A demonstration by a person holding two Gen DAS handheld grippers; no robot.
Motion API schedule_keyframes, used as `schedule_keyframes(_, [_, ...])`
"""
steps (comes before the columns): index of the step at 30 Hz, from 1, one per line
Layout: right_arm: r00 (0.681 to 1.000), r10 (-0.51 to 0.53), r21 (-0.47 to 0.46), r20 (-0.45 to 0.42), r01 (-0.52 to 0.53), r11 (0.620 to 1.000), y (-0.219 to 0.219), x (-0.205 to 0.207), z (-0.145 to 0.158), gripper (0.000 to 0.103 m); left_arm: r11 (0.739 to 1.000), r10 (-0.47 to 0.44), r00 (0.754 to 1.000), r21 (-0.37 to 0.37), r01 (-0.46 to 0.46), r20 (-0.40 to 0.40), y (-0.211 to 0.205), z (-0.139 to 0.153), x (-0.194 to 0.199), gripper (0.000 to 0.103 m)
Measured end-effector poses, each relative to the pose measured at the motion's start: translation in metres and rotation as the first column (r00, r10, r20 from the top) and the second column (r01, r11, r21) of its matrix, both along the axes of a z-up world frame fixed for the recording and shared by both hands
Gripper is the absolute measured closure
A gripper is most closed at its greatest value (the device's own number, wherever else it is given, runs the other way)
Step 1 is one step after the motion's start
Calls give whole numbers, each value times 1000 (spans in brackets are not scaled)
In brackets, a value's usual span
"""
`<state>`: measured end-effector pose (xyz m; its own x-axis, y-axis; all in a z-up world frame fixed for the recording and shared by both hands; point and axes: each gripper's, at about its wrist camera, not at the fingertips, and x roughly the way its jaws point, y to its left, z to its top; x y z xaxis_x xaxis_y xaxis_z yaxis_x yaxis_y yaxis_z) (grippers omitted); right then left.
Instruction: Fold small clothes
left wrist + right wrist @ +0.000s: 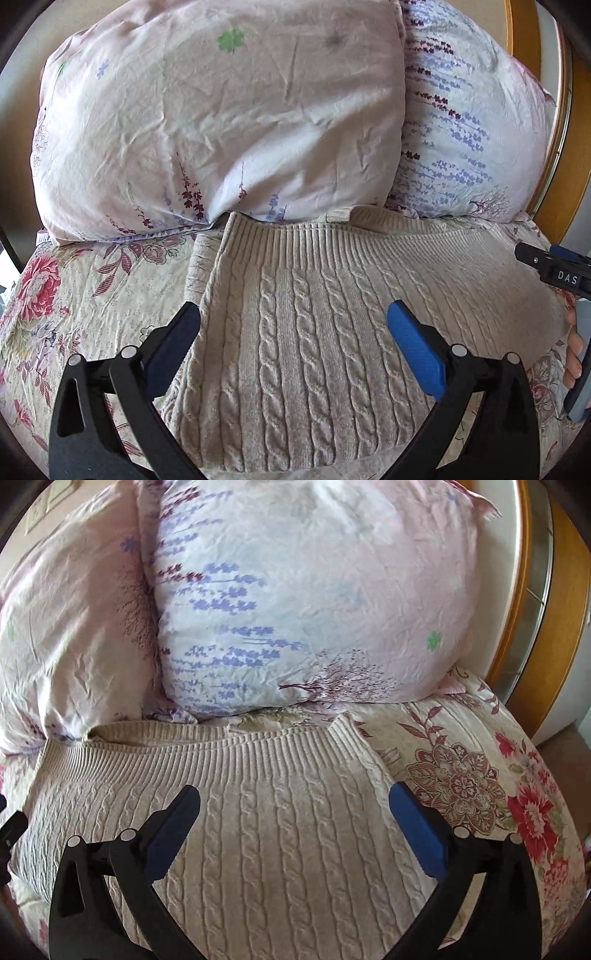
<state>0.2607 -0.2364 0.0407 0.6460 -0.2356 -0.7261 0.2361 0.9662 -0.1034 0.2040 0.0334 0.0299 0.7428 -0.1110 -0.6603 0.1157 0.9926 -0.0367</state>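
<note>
My left gripper (293,321) and right gripper (294,805) both hang released, empty, above the cable-knit sweater (314,332), which lies folded on the floral bedspread (92,314) just before the pillows (221,110), ribbed hem toward them, let go to settle flat.

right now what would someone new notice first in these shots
The beige cable-knit sweater dominates, lying folded on the flowered bedspread with its ribbed hem towards the two pale floral pillows propped behind it. Each view looks past wide-open blue-padded fingers above the knit, the left gripper near the sweater's left edge and the right gripper near its right edge, neither holding anything.
</note>
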Motion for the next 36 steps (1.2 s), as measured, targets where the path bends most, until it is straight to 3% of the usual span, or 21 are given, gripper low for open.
schedule_keyframes(4, [998, 49, -98, -49, -53, 994, 30, 10, -18, 1, 999, 36, 997, 37, -34, -71, -8, -15, 15, 2])
schedule_keyframes(9, [988, 48, -135, -146, -68, 988, 45, 22, -44, 1, 995, 54, 990, 87, -43, -131, -11, -32, 23, 2])
schedule_keyframes(12, [988, 44, -106, -148, -60, 993, 42, 21, -46, 1, 999, 42, 990, 28, -38, -137, -4, -37, 23, 2])
schedule_keyframes(15, [987, 43, -9, -156, -45, 999, 30, 22, -50, 1, 997, 29, 989, -63, -39, -146, 7, -41, 24, 2])
schedule_keyframes(18, [990, 50, 104, -135, -36, 994, 14, 21, -54, 1, 998, 29, 992, -50, -35, -126, 6, -41, 20, 2])
schedule_keyframes(24, [990, 80, 48, -116, -74, 996, 25, 17, -49, 1, 999, 21, 990, -35, -26, -137, 2, -42, 23, 2])
schedule_keyframes(27, [988, 92, 47, -122, -87, 995, 30, 17, -50, 1, 996, 22, 990, -78, -34, -141, 10, -35, 23, 2])
schedule_keyframes(29, [988, 90, 51, -128, -84, 995, 31, 19, -51, 1, 991, 54, 992, -115, -67, -117, 23, -26, 20, 2])
schedule_keyframes(32, [987, 90, 60, -131, -82, 995, 29, 20, -53, 1, 989, 128, 986, -65, -136, -108, 40, -19, 25, 2])
schedule_keyframes(36, [987, 91, 60, -133, -83, 995, 30, 21, -53, 1, 988, 131, 973, -50, -143, -192, 62, -27, 40, 2])
